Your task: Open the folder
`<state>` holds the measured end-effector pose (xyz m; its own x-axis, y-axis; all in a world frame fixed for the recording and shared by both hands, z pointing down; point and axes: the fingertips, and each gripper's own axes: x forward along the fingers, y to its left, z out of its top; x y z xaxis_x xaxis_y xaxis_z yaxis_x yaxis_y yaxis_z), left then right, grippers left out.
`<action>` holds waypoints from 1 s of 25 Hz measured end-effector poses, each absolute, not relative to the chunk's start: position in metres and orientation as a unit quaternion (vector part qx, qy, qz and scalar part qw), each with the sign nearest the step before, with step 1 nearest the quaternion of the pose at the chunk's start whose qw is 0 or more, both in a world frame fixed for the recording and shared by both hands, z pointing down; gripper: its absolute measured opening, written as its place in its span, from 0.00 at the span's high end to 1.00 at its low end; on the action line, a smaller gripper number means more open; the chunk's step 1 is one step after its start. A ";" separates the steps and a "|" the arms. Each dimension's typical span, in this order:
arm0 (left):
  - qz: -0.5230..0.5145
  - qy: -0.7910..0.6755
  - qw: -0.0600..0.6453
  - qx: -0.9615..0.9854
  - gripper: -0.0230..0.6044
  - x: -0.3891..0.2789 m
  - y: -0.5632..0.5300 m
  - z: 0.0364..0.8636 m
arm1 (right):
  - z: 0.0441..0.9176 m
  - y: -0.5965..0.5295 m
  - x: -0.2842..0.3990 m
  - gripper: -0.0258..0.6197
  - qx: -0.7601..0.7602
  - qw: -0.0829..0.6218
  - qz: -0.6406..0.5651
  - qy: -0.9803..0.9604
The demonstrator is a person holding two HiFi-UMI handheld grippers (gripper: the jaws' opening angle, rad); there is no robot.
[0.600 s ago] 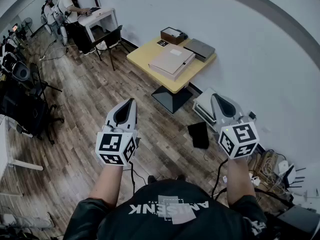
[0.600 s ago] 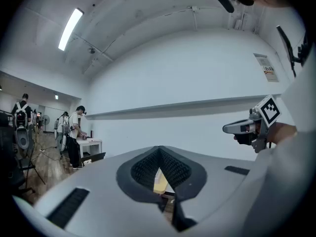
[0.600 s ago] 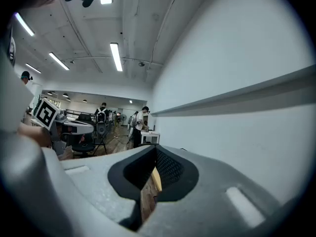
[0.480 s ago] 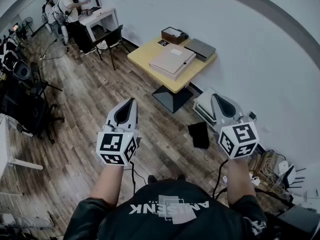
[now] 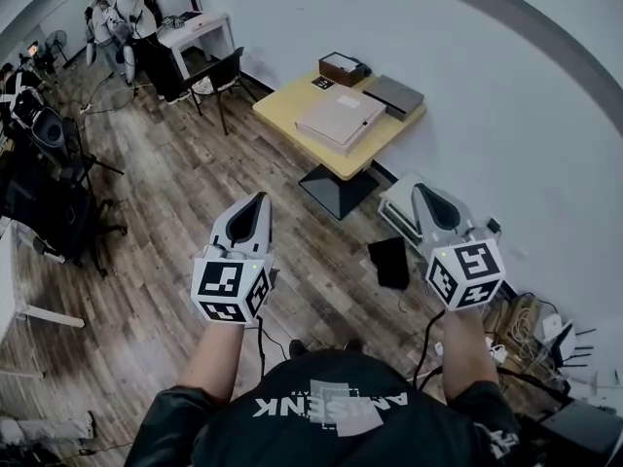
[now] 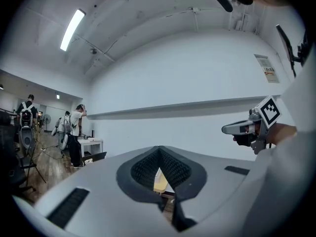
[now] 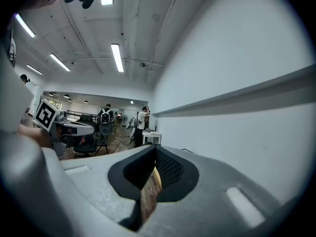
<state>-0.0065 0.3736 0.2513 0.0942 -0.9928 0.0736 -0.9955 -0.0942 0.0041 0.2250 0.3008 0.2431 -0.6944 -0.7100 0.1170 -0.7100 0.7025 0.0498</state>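
We hold out our left gripper (image 5: pixel 258 198) and right gripper (image 5: pixel 421 189), both with jaws closed on nothing, while what looks like the beige folder (image 5: pixel 339 118) lies shut on the yellow table (image 5: pixel 280 108) well ahead, between them

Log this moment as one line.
task: not started | left gripper: fingers shut, empty | right gripper: fingers shut, empty | folder: closed, on yellow table, untouched

A yellow tabletop (image 5: pixel 280 108) stands against the white wall. On it lie a beige folder (image 5: pixel 341 118), a flat grey case (image 5: pixel 393 95), an open brown box (image 5: pixel 341 68) and a small black marker card (image 5: pixel 320 82).
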 end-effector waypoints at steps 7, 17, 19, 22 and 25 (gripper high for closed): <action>0.029 -0.670 0.024 0.741 0.97 -0.022 0.382 0.257 | 0.249 0.306 0.210 0.96 0.390 0.064 0.008 -0.918; 0.015 -0.661 0.028 0.750 0.97 -0.068 0.385 0.269 | 0.258 0.320 0.165 0.96 0.402 0.083 -0.001 -0.912; 0.015 -0.656 0.033 0.754 0.97 -0.075 0.382 0.274 | 0.264 0.321 0.158 0.96 0.404 0.088 0.001 -0.910; 0.023 -0.651 0.034 0.758 0.97 -0.082 0.374 0.280 | 0.269 0.316 0.151 0.96 0.407 0.092 0.005 -0.909; 0.029 -0.652 0.027 0.757 0.97 -0.087 0.362 0.282 | 0.269 0.303 0.148 0.96 0.409 0.090 0.006 -0.908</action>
<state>-0.0872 0.3623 0.2822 0.1472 -0.9859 0.0797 -0.9891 -0.1475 0.0022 0.1480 0.3032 0.2693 -0.6501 -0.7411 0.1678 -0.7433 0.6661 0.0618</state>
